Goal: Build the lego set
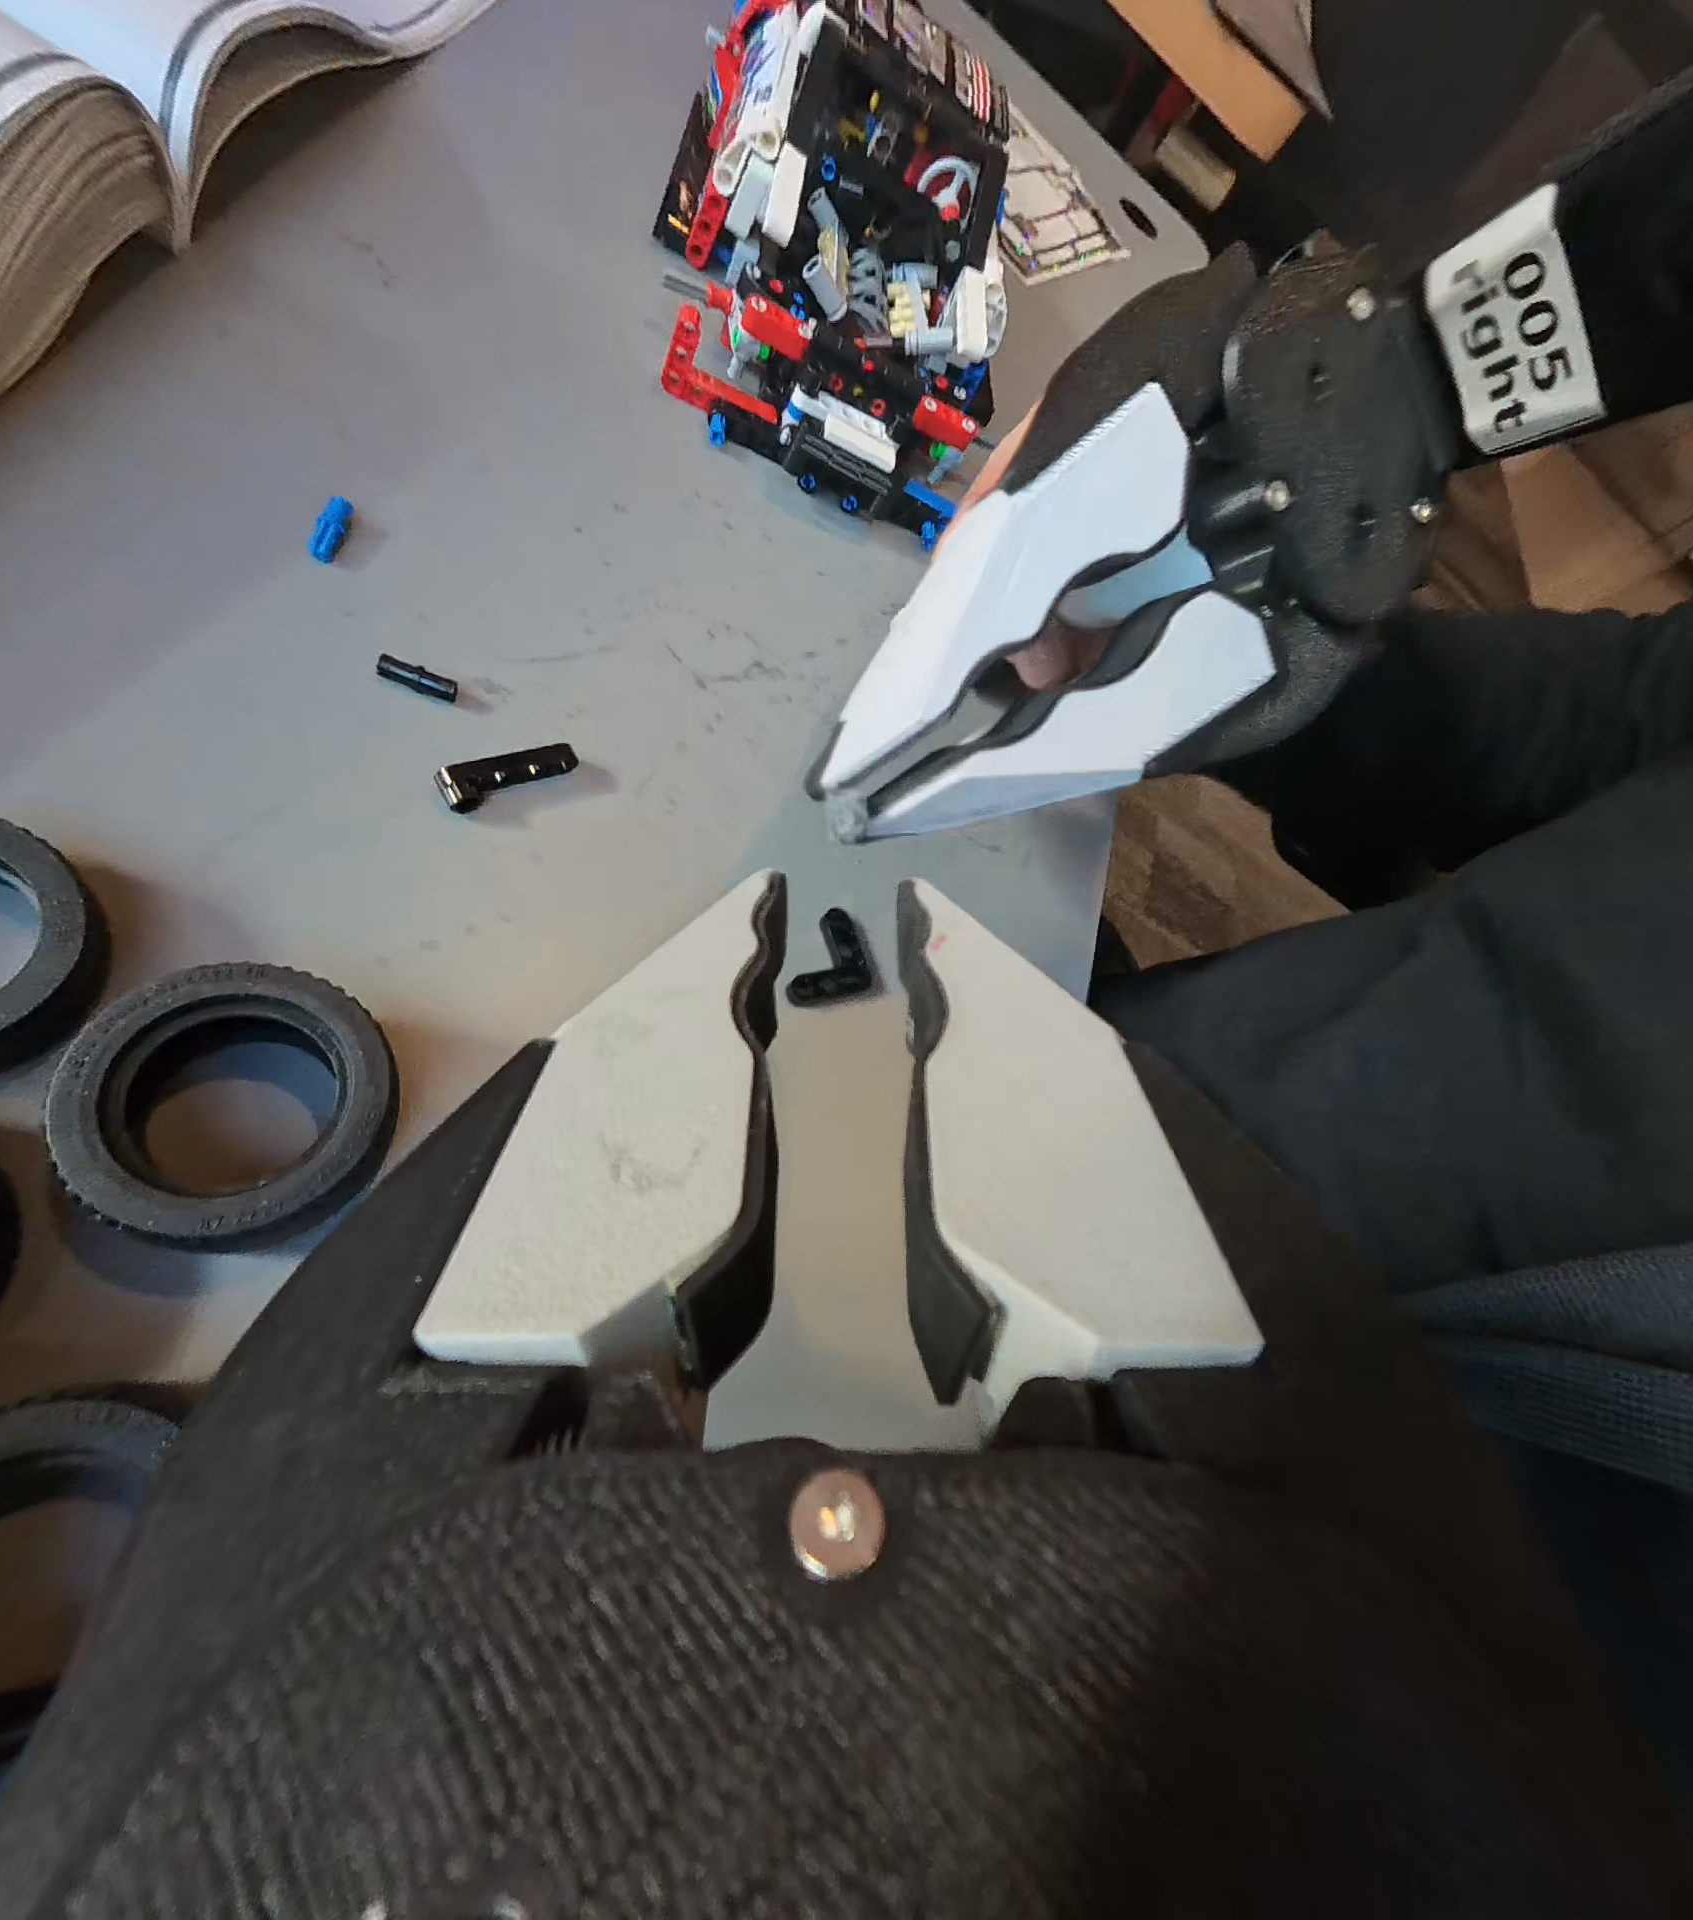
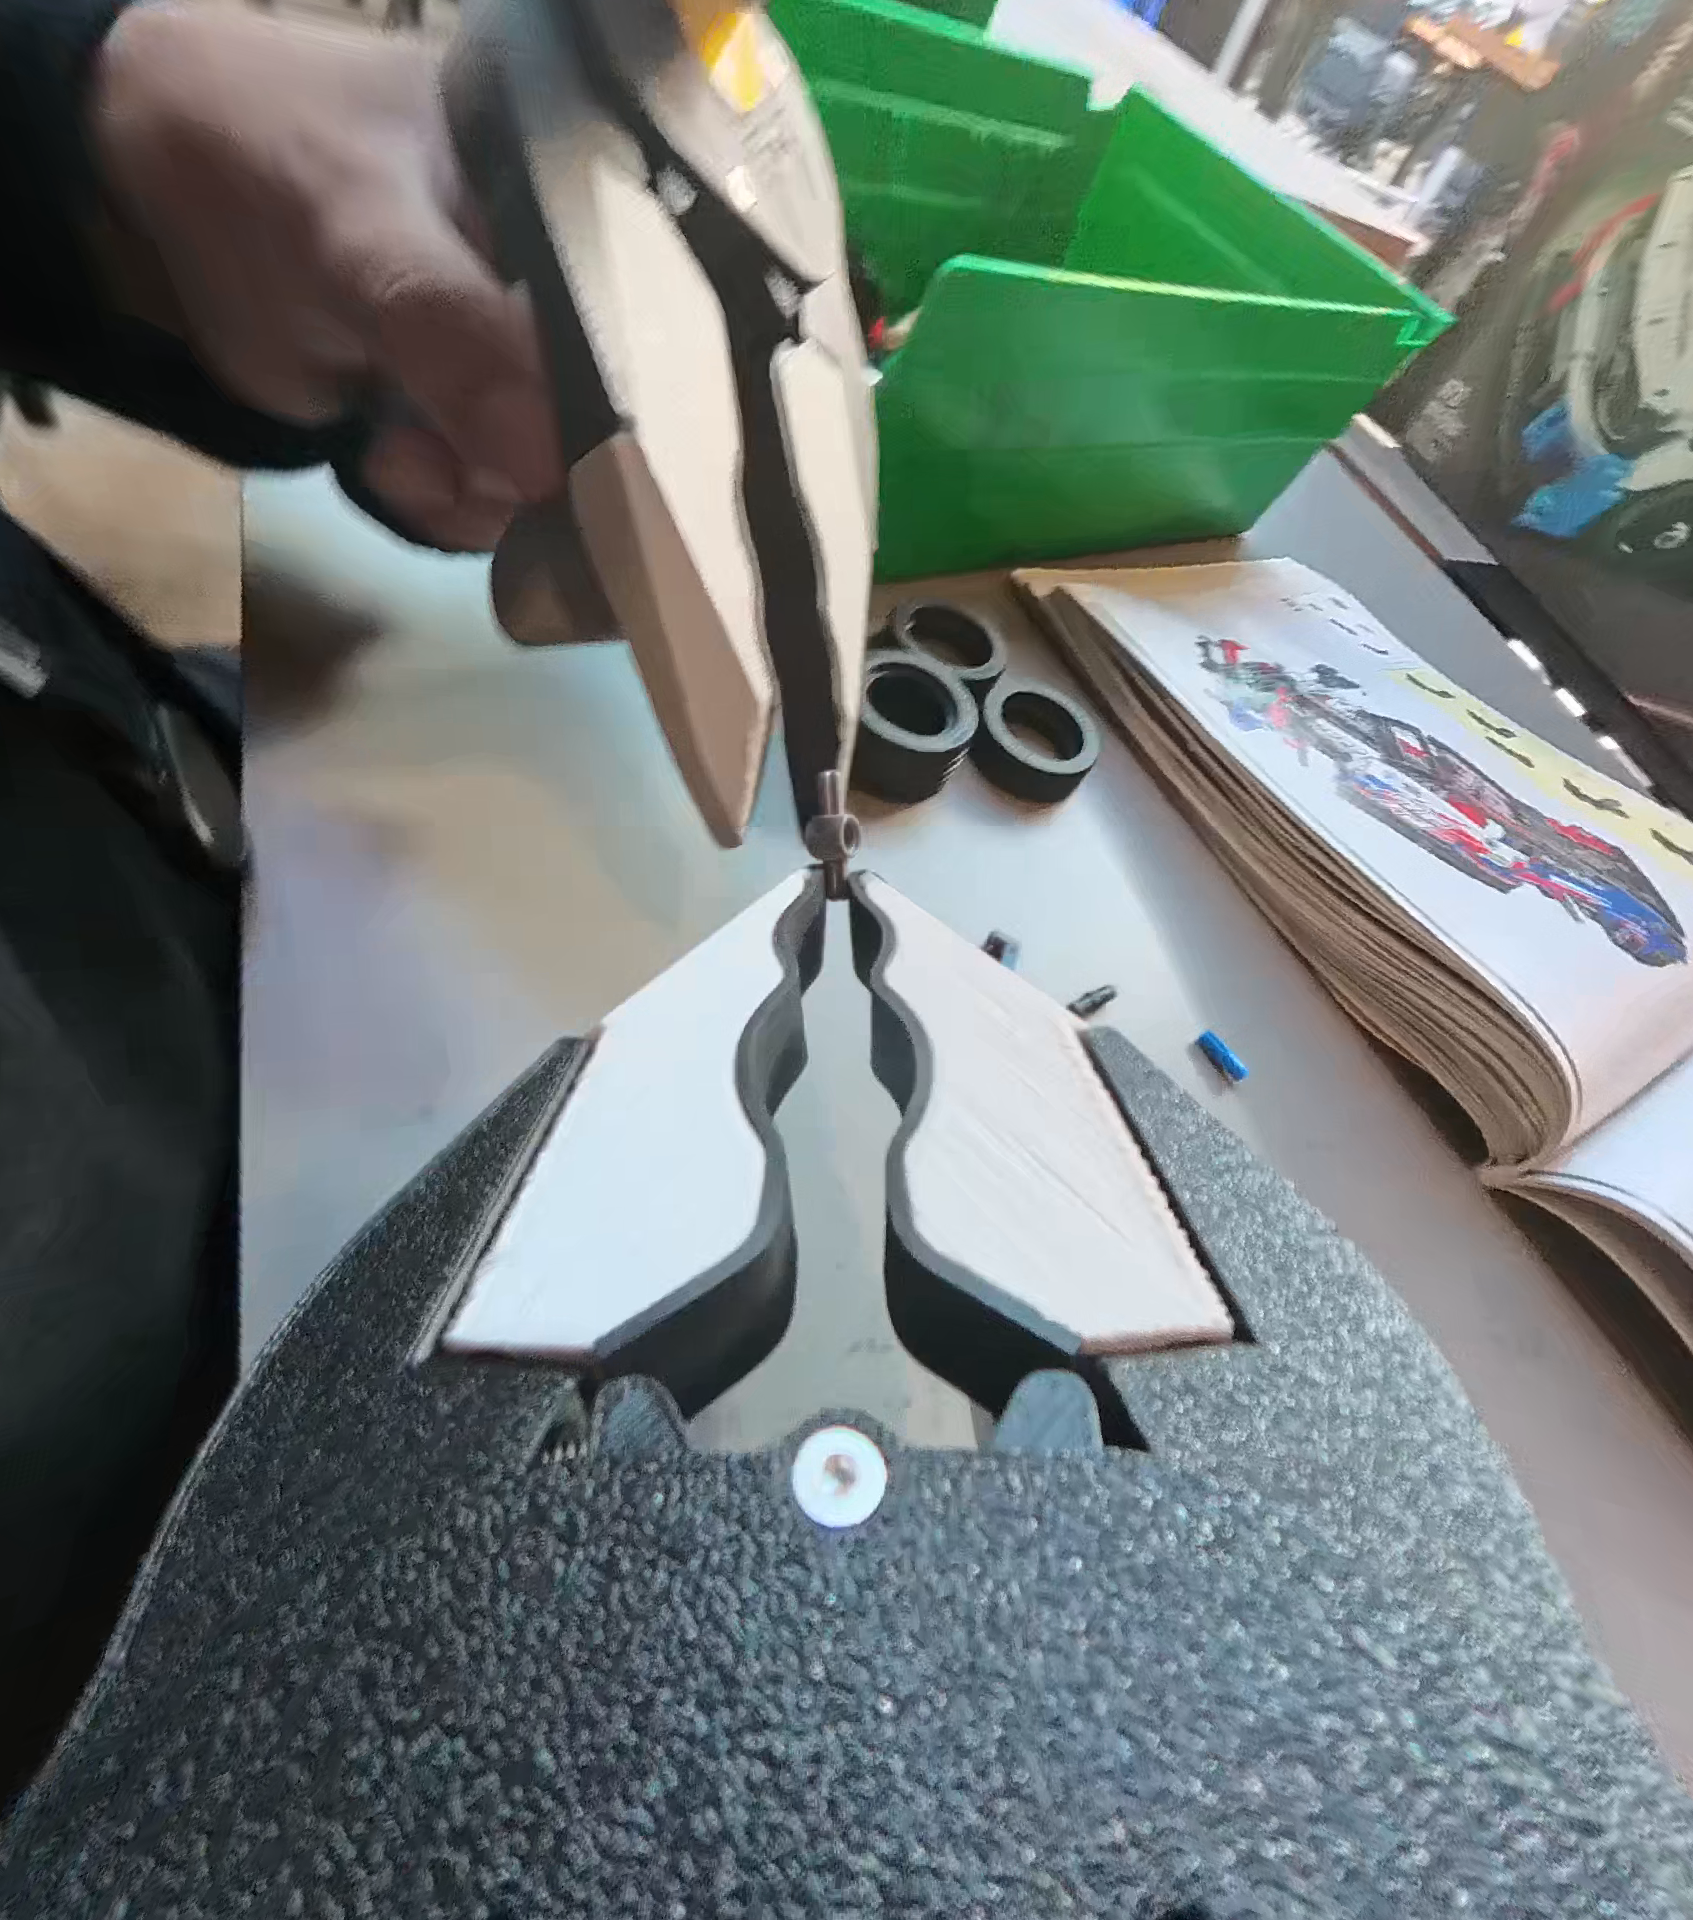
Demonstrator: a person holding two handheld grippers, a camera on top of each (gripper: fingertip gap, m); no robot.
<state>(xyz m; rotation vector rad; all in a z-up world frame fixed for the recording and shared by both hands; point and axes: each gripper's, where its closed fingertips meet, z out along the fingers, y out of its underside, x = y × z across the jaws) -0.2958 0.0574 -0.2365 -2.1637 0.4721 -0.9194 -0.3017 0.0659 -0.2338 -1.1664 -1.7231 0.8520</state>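
Right hand-held gripper (image 2: pixel 831 878) pinches a small grey pin (image 2: pixel 831 831); left hand-held gripper (image 1: pixel 837 894) spread above a black L-piece (image 1: pixel 834 961)

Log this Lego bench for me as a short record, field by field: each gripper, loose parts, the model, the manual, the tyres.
left gripper: open, around black L-shaped piece lying on table
right gripper: shut on small grey pin
loose parts: blue pin, black pin, black bent beam
model: partly built, beyond the loose parts
manual: open
tyres: unmounted, on table
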